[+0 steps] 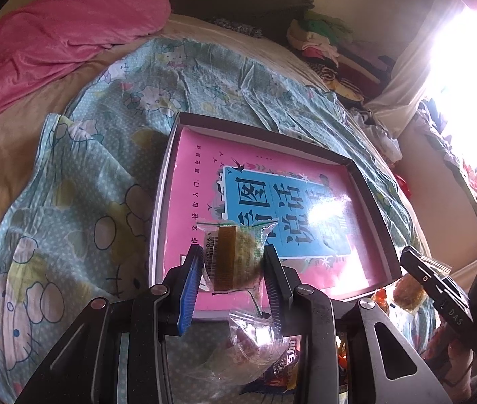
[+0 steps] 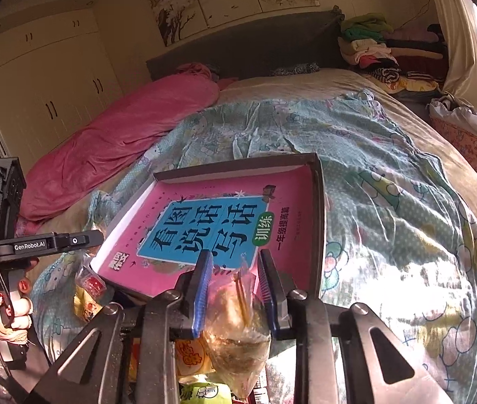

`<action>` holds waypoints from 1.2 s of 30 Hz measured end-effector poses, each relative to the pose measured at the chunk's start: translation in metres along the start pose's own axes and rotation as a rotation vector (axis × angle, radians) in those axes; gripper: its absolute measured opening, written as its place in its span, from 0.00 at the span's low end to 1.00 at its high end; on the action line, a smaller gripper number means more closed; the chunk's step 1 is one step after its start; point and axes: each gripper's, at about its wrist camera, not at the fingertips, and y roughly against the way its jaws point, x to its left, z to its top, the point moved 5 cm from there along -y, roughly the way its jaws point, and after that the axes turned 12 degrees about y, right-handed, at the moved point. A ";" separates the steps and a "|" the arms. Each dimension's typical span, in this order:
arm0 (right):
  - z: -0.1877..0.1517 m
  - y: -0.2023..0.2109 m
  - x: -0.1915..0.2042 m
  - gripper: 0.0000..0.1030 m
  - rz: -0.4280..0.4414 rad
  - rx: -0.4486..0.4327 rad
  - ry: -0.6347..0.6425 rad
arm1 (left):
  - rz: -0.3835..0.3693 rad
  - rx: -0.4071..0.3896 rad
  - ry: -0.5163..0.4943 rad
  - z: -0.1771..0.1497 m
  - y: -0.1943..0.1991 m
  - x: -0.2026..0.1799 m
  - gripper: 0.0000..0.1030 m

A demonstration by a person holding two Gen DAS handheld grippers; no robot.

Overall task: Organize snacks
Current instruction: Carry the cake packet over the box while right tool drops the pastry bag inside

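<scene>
Both grippers were loaded. Left gripper (image 1: pixel 233 262) was clamped on a clear-wrapped pastry (image 1: pixel 235 259) w/ a brown label, pads pressing its two sides, held just over the near edge of the shallow box (image 1: pixel 356 165) that had a pink book (image 1: pixel 198 175) lying flat in it. Right gripper (image 2: pixel 235 269) was closed on the crinkly top of another clear snack bag (image 2: pixel 235 323); bag body hung below the jaws, near the box's near edge. More wrapped snacks (image 2: pixel 191 353) were piled right under both grippers, on the cartoon-print sheet (image 2: pixel 390 181). Handling, my read: packets look light, soft, film probably slick and noisy; pastry inside likely crumbles if squeezed hard, so grip across the cake's middle w/ modest force, as left did. Right's hold on the film alone saves the contents but could slip or swing, so move it slow. Pose: both grippers pointed fwd and down toward the box, left steeper, approx side by side. In the right wrist view the person's left hand (image 2: pixel 1 306) wrapped the left unit's handle, off to the left. In the left wrist view the right unit sat low to the right w/ a packet in its jaws. Box floor ahead of both jaws was bare apart from the book.
</scene>
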 end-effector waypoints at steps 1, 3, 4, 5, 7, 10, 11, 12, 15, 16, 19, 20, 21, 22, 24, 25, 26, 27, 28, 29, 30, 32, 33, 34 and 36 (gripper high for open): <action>0.004 0.000 -0.001 0.28 -0.003 -0.011 -0.002 | 0.000 -0.001 0.002 0.001 0.000 0.001 0.36; 0.012 -0.001 -0.005 0.27 -0.006 -0.026 -0.007 | 0.002 -0.002 0.007 0.004 -0.002 0.001 0.36; 0.016 -0.002 -0.007 0.27 -0.009 -0.032 -0.008 | 0.004 -0.003 0.010 0.006 -0.002 0.002 0.36; 0.018 -0.005 -0.009 0.27 -0.011 -0.036 -0.008 | 0.005 -0.004 0.012 0.007 -0.003 0.002 0.36; 0.022 -0.009 -0.013 0.25 -0.011 -0.045 -0.018 | 0.008 -0.005 0.014 0.009 -0.005 0.002 0.36; 0.024 -0.016 -0.019 0.24 -0.012 -0.048 -0.035 | 0.013 -0.009 0.011 0.011 -0.007 0.001 0.36; 0.023 -0.020 -0.021 0.24 -0.020 -0.039 -0.034 | 0.015 -0.010 0.008 0.011 -0.008 0.000 0.36; 0.021 -0.024 -0.023 0.24 -0.024 -0.025 -0.036 | 0.017 -0.010 0.006 0.011 -0.009 -0.001 0.36; 0.012 -0.034 -0.028 0.23 -0.035 0.012 -0.054 | 0.020 -0.007 0.002 0.011 -0.012 -0.002 0.36; 0.010 -0.035 -0.029 0.23 -0.036 0.018 -0.061 | 0.021 -0.005 0.001 0.011 -0.013 -0.002 0.36; 0.008 -0.035 -0.033 0.24 -0.039 0.020 -0.074 | 0.025 -0.002 -0.002 0.010 -0.015 -0.003 0.36; 0.007 -0.035 -0.033 0.24 -0.041 0.022 -0.076 | 0.028 -0.002 -0.003 0.010 -0.016 -0.002 0.36; 0.006 -0.035 -0.033 0.24 -0.046 0.023 -0.075 | 0.032 -0.002 -0.005 0.010 -0.017 -0.002 0.36; 0.005 -0.034 -0.034 0.24 -0.052 0.025 -0.074 | 0.036 0.000 -0.006 0.010 -0.018 -0.002 0.36; 0.004 -0.034 -0.034 0.25 -0.079 0.031 -0.062 | 0.041 0.006 -0.006 0.010 -0.020 -0.002 0.36; 0.003 -0.033 -0.035 0.26 -0.096 0.034 -0.051 | 0.043 0.010 -0.007 0.010 -0.022 -0.002 0.36; 0.003 -0.033 -0.036 0.26 -0.107 0.036 -0.045 | 0.045 0.014 -0.009 0.010 -0.023 -0.003 0.36; 0.002 -0.033 -0.037 0.26 -0.117 0.039 -0.045 | 0.048 0.018 -0.012 0.009 -0.025 -0.003 0.36; 0.001 -0.033 -0.038 0.27 -0.125 0.042 -0.046 | 0.051 0.023 -0.015 0.008 -0.026 -0.004 0.36; 0.000 -0.032 -0.039 0.27 -0.131 0.043 -0.045 | 0.053 0.028 -0.019 0.008 -0.028 -0.005 0.36; 0.000 -0.031 -0.041 0.28 -0.139 0.044 -0.046 | 0.054 0.033 -0.023 0.006 -0.029 -0.006 0.36; -0.001 -0.028 -0.042 0.30 -0.149 0.043 -0.047 | 0.056 0.040 -0.032 0.004 -0.031 -0.007 0.36; -0.002 -0.027 -0.043 0.30 -0.154 0.042 -0.048 | 0.055 0.044 -0.036 0.003 -0.032 -0.008 0.36; -0.002 -0.025 -0.044 0.31 -0.159 0.040 -0.048 | 0.050 0.050 -0.040 0.002 -0.032 -0.009 0.37; -0.002 -0.020 -0.043 0.31 -0.158 0.036 -0.045 | 0.047 0.046 -0.047 0.001 -0.032 -0.011 0.37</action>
